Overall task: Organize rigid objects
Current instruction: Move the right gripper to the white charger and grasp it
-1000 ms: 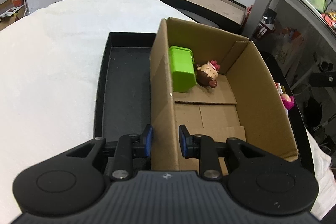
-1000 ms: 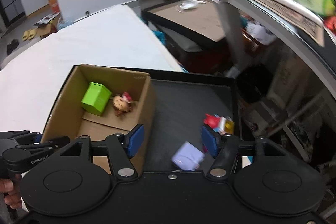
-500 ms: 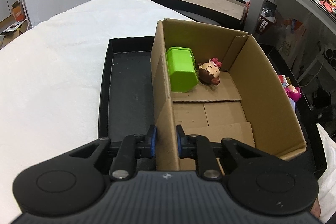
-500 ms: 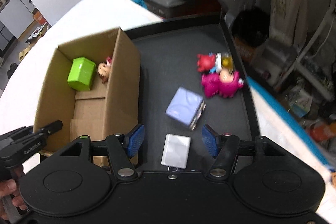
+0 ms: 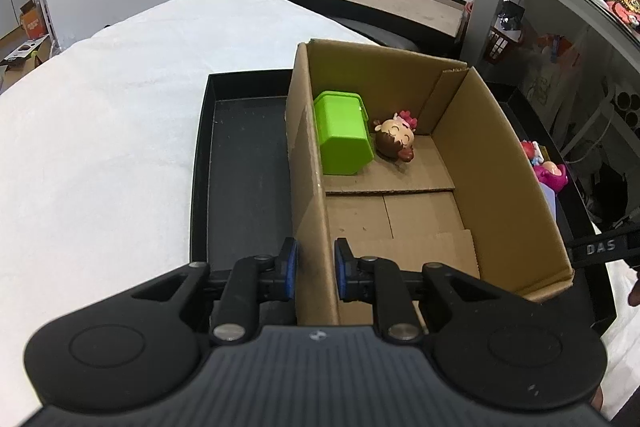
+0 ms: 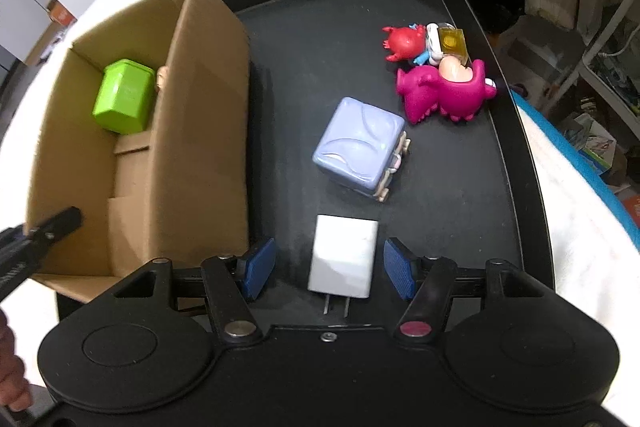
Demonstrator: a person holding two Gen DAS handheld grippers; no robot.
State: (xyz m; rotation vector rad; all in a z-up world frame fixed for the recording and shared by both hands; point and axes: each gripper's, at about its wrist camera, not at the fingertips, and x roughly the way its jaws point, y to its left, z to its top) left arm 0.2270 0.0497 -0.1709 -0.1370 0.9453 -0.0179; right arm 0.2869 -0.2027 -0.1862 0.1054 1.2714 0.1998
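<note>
Between the right gripper's (image 6: 329,269) spread fingers lies a white charger (image 6: 344,259), awaiting boxing, while the left gripper (image 5: 315,269) pinches the cardboard box (image 5: 308,187) wall, two toys inside.

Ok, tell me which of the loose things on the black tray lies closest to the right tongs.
The white plug adapter, lying flat between the open right tongs. The lilac cube and pink toy lie farther up the tray.

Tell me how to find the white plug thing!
Look at the black tray, right of the cardboard box. Nearest the right hand-held gripper, between its open fingers, lies the charger. It is the only plain white block there, with metal prongs; its neighbours are colourful toys.
</note>
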